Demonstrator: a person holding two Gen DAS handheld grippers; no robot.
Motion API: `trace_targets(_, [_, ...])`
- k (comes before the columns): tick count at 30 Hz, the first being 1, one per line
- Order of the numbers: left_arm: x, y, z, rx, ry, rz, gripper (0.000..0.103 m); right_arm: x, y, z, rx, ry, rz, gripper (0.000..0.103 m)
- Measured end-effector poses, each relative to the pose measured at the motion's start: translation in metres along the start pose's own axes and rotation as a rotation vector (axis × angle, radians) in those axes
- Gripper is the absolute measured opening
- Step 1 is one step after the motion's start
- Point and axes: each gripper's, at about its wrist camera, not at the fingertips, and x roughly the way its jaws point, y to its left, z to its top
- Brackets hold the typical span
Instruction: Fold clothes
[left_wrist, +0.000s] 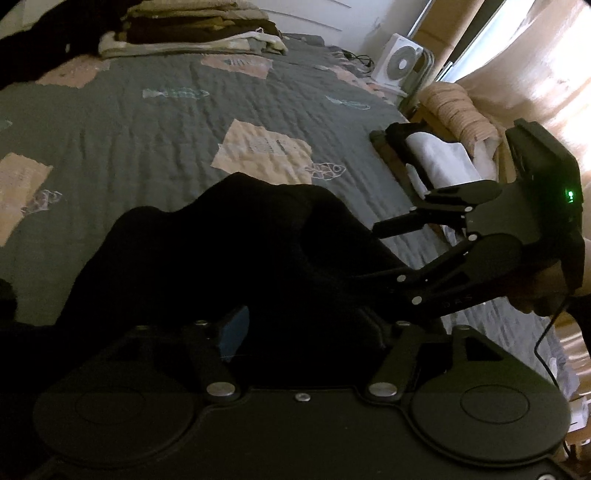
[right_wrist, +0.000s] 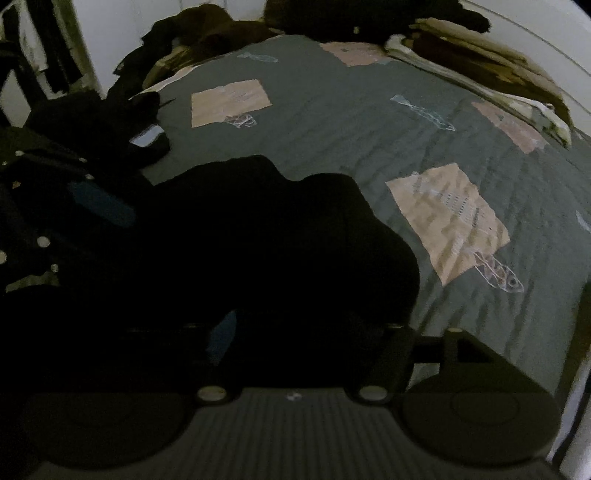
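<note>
Now both your claws stand open: the right claw (left_wrist: 384, 254) and left claw (right_wrist: 96, 206) flank the crumpled black cloth garment (left_wrist: 229, 251) on the grey patchwork quilted bed (left_wrist: 155, 140).

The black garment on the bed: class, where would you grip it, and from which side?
Grip the black garment at its far raised edge, coming from above. That edge humps up off the grey quilt, so a claw can pinch it without catching the quilt.

One black garment (left_wrist: 221, 251), one folded-clothes stack (left_wrist: 192, 33), one fan (left_wrist: 400, 61), two hand-held grippers.
</note>
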Motion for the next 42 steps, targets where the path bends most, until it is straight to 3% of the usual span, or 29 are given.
trace_targets(10, [-0.030,-0.029,-0.008,0.028,0.001,0.118,0.071,-0.024,0.015,-0.011,0.062,-0.014,-0.106,0.081])
trace_targets(20, [-0.040,-0.064,-0.003,-0.019,0.021,0.302,0.077,-0.038,0.015,-0.023,0.074,-0.043,-0.117,0.084])
trace_targets(28, [-0.056,-0.085,0.000,0.074,-0.030,0.444,0.082,-0.042,0.003,-0.029,0.107,-0.047,-0.130,0.084])
trace_targets(31, [-0.059,-0.090,-0.002,0.096,-0.040,0.459,0.084,-0.044,0.006,-0.028,0.096,-0.034,-0.137,0.084])
trace_targets(35, [-0.061,-0.085,-0.006,0.060,-0.010,0.389,0.084,-0.046,0.011,-0.024,0.078,-0.004,-0.104,0.084])
trace_targets(42, [-0.058,-0.075,-0.016,0.048,0.017,0.373,0.084,-0.048,0.022,-0.020,0.025,0.052,-0.118,0.084])
